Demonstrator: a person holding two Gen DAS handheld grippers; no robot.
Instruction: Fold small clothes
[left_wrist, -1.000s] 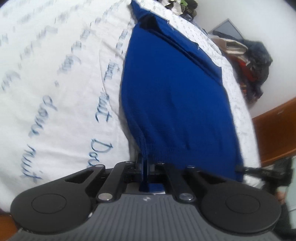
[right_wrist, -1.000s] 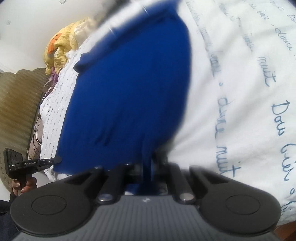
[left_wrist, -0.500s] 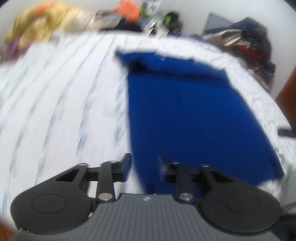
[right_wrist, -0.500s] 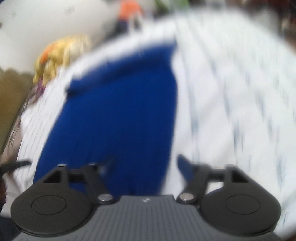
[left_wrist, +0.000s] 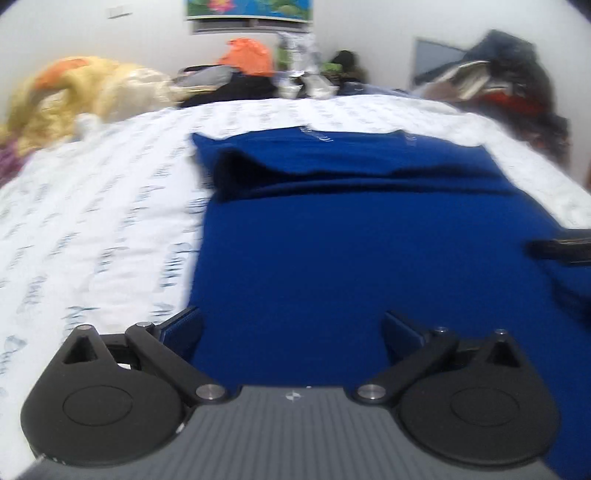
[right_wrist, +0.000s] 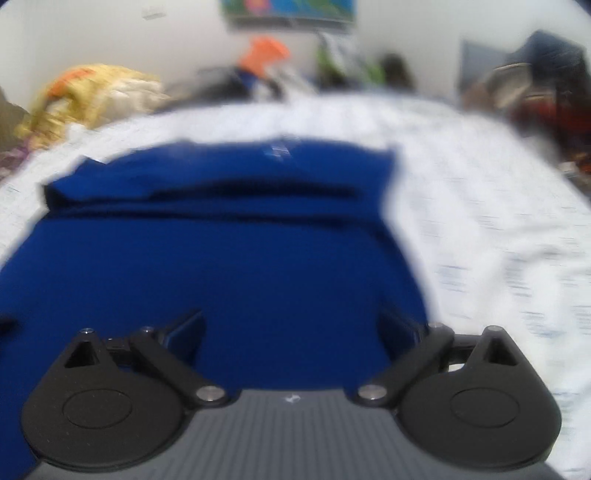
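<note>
1. Far left, at the bed's edge: yellow bundle (left_wrist: 88, 88) w/ orange patches, blurry in both views.
2. White sheet (left_wrist: 92, 221) w/ blue script covers the bed, spreads left & right of the garment.
3. My left gripper (left_wrist: 291, 328): jaws wide apart, nothing between them; left finger sits over the garment's left edge, right finger over blue cloth.
4. Blue garment (left_wrist: 332, 251) lies flat on the sheet, centre of bed, near edge right under both grippers. Far end has a folded layer w/ a dark crease across it; small white mark near the far hem.
5. My right gripper (right_wrist: 291, 328): also spread open, holding nothing, above the garment's near right part. View is motion-blurred.
6. Far centre past the bed: orange item (left_wrist: 247, 55) & dark clutter against the wall.
7. Far right: dark clothes pile (left_wrist: 517, 81). A dark bar pokes in at the left view's right edge – can't tell what it is.
</note>
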